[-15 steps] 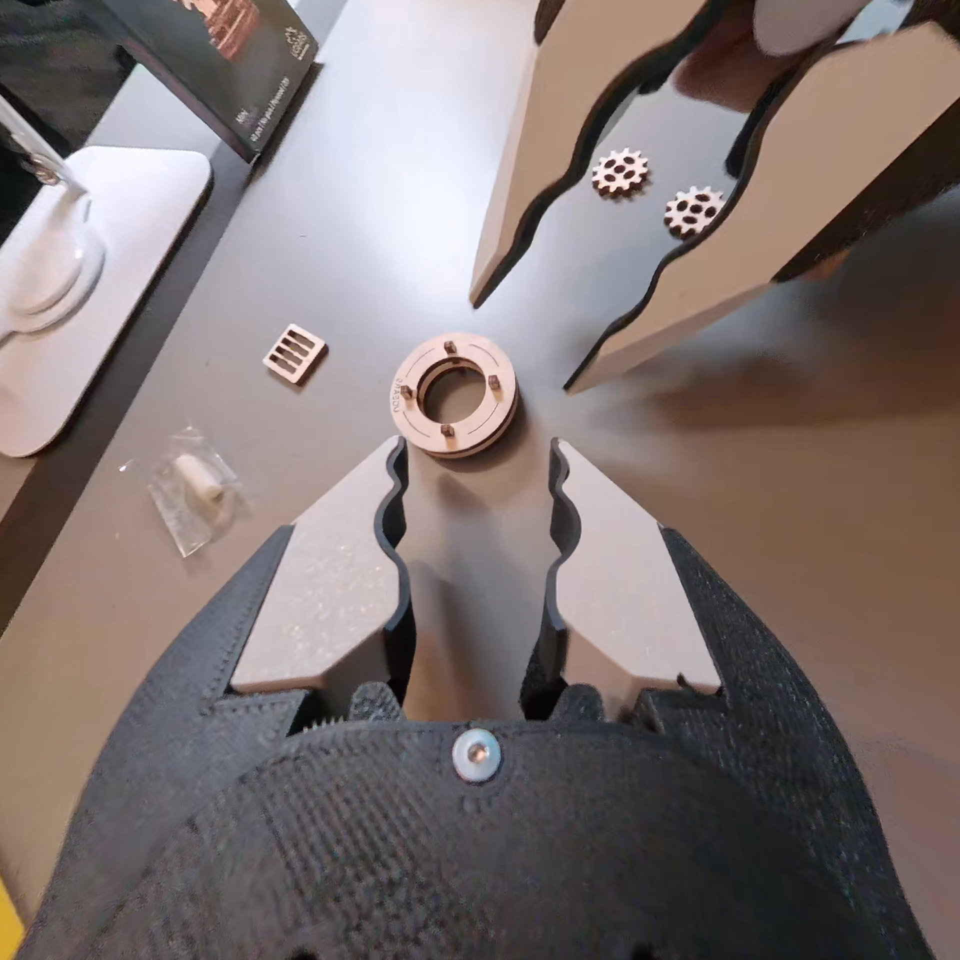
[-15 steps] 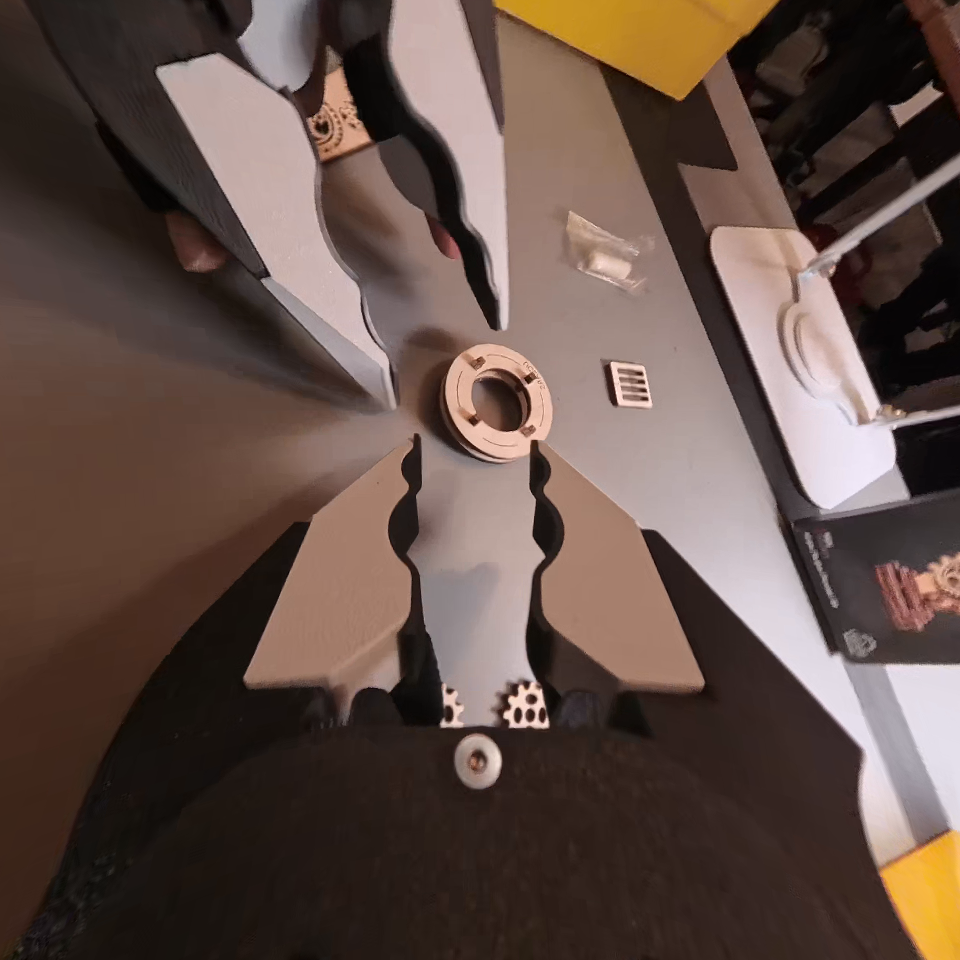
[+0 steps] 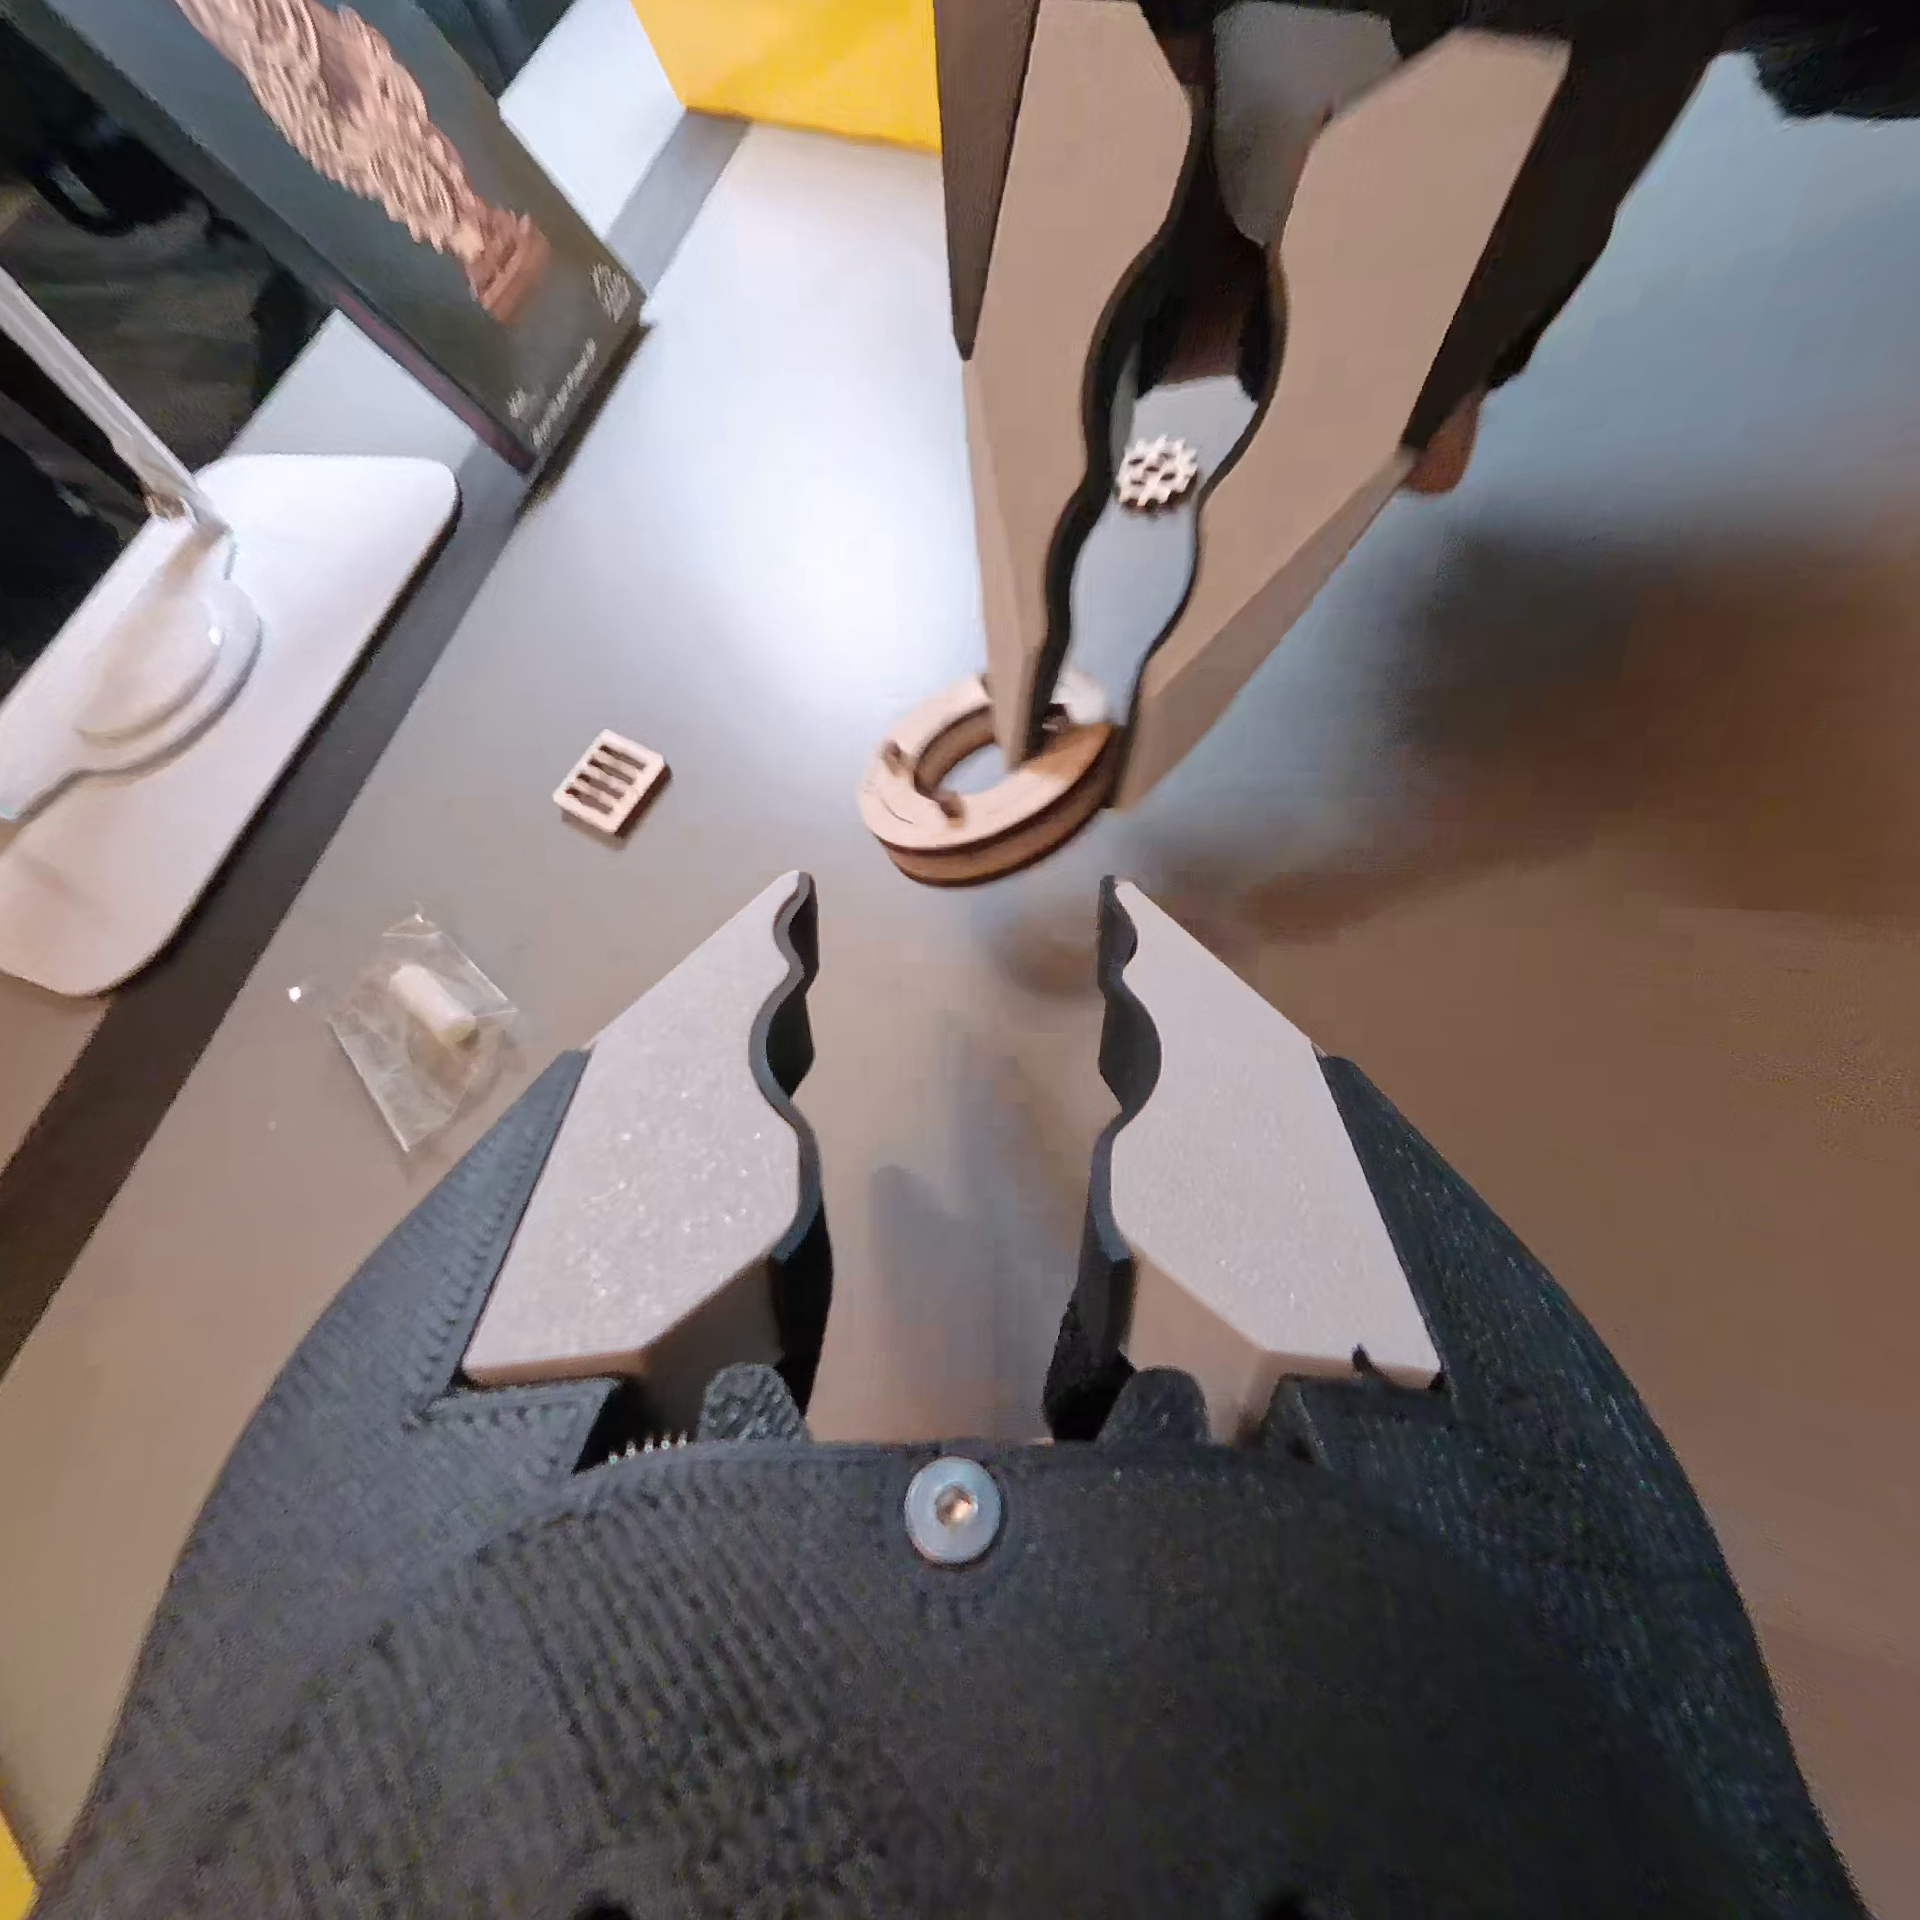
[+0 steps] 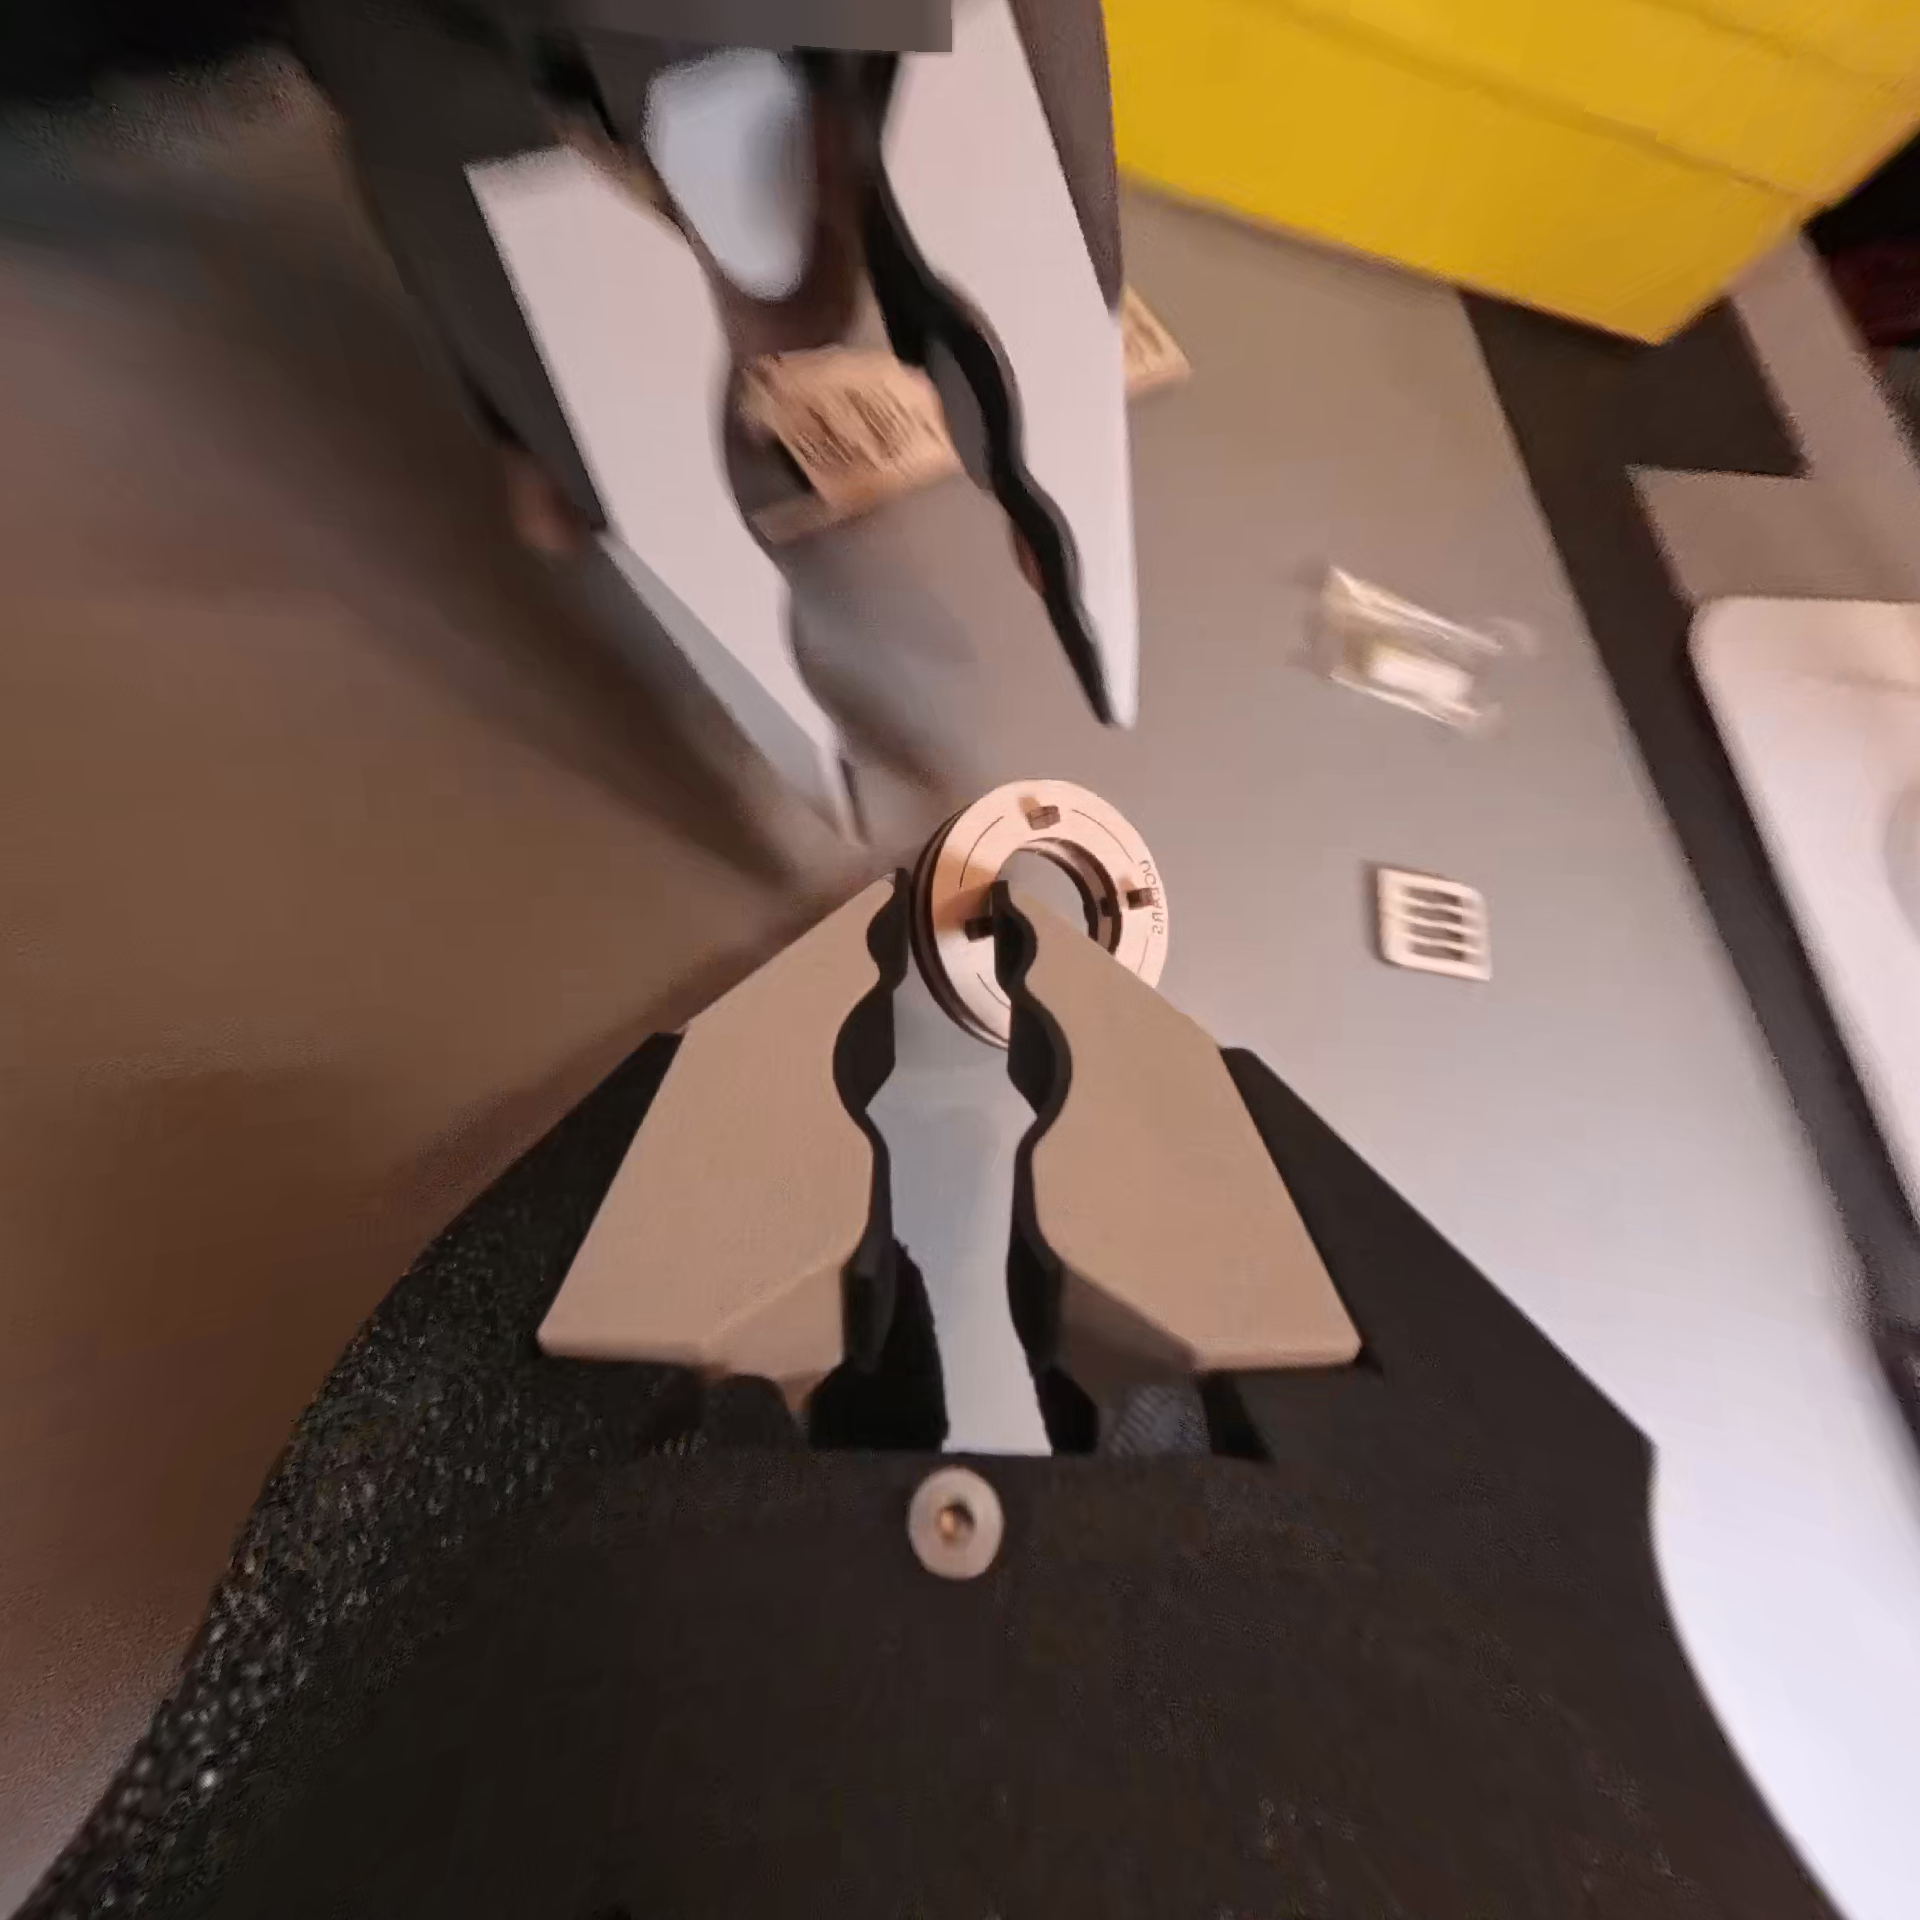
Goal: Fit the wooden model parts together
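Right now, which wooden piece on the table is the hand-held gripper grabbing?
The round wooden ring. The right hand-held gripper pinches its rim, one finger inside the hole. The small slotted grille lies untouched beside it, and the little gear sits farther off.

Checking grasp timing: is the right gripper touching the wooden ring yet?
Touching. In the right wrist view the right gripper straddles the wooden ring rim, one fingertip in the hole; the left wrist view agrees.

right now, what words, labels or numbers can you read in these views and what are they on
I won't copy out writing; these things bear it:
wooden ring: short engraved mark on its top face
black box: small print and a logo near its corner, blurred
wooden sheet: dark marks, too blurred to read
Nothing else shows text.
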The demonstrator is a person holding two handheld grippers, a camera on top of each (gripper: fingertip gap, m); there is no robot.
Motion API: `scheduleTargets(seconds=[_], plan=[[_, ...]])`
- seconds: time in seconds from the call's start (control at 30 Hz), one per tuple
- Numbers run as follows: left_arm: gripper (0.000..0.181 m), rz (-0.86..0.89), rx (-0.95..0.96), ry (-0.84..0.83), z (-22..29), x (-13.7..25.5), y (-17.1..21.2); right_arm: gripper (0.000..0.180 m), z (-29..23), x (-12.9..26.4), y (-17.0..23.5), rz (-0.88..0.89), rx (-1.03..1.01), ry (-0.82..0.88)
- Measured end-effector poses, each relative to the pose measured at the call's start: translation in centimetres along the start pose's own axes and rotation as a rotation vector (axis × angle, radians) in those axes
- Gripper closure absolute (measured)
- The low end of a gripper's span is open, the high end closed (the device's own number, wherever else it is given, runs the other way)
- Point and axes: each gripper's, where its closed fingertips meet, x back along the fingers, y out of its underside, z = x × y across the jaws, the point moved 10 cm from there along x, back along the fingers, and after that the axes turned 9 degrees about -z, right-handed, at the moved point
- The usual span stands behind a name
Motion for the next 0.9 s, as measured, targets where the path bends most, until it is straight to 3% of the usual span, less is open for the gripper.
scheduleTargets(seconds=[0.07,0.2,0.37,0.5,0.63,0.77,0.9], plan=[[0.129,0.071,-0.029,0.020,0.6,0.6,-0.9,0.167,-0.2,2.1,0.1,0.201,-0.099,-0.243],[0.149,0.257,-0.067,0.064,2.0,2.3,-2.9,0.166,0.1,5.2,0.7,0.487,-0.193,-0.476],[0.164,0.443,-0.044,0.070,2.6,3.9,-4.1,0.168,-0.5,6.3,0.6,0.593,-0.188,-0.614],[0.152,0.562,0.014,0.186,2.5,4.7,-4.1,0.169,-1.2,7.0,0.1,0.631,-0.156,-0.727],[0.160,0.607,0.032,0.371,3.4,4.8,-4.4,0.169,-2.0,7.2,-0.1,0.637,-0.128,-0.847],[0.164,0.581,0.051,0.444,3.6,4.8,-4.3,0.168,-2.3,7.2,0.2,0.601,-0.133,-0.879],[0.164,0.563,0.099,0.282,2.4,5.0,-3.4,0.165,-1.1,7.4,0.2,0.583,-0.201,-0.658]])
